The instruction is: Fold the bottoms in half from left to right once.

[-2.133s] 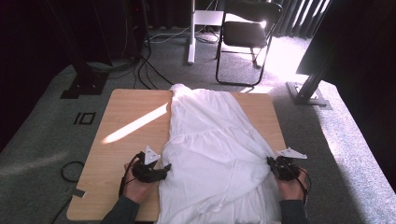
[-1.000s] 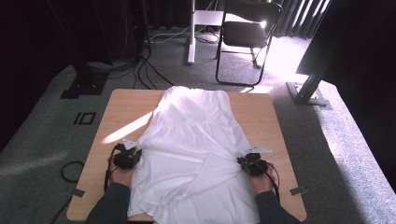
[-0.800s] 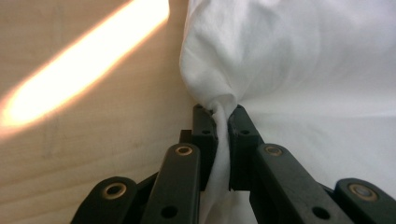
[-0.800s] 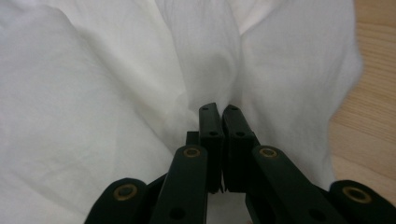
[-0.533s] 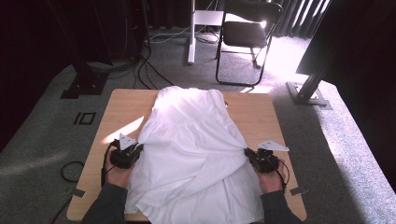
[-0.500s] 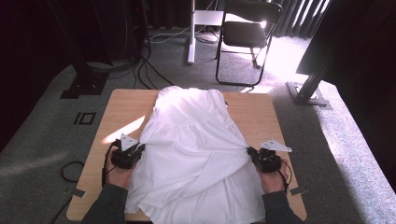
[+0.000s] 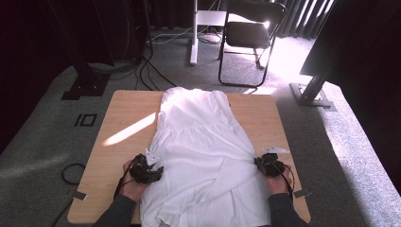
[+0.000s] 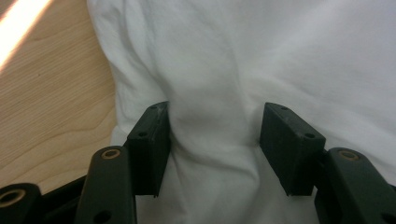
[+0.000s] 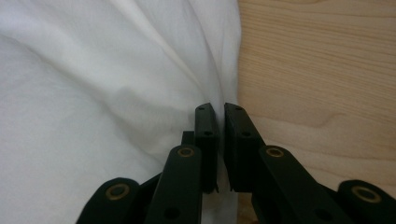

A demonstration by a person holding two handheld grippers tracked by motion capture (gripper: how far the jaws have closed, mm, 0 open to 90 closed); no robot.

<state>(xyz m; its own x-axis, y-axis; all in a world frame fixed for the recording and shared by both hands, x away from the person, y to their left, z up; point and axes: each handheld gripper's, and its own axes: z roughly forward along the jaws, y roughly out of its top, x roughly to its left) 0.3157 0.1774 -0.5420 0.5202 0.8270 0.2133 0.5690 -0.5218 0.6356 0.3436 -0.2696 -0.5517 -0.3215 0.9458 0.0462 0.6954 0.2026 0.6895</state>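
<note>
While the white garment (image 7: 201,156) is being worked flat on the surface (image 7: 120,125), it is lying lengthwise between the two grippers, its near part reaching past them toward the person. The left gripper (image 8: 212,133) is being held with its jaws spread wide, a soft ridge of cloth sitting loosely between them and not clamped. The right gripper (image 9: 219,116) is being held with its jaws pressed together on the garment's side edge, right where cloth meets bare wood.

Several risks are being judged from this. If the right side is being pulled alone, the garment may be dragged askew toward those jaws, since nothing is being gripped at the left. If the left jaws are being closed as they stand, a thick bunch may be taken instead of a single edge, and a crease may be set. The thin fold at the right may also be slipping out under tension.

Beyond the jaws, the pale wooden surface is being crossed by a stripe of sunlight (image 7: 130,135). Farther off, a folding chair (image 7: 250,38), cables (image 7: 146,66) and dark stands are being lit on grey carpet.
</note>
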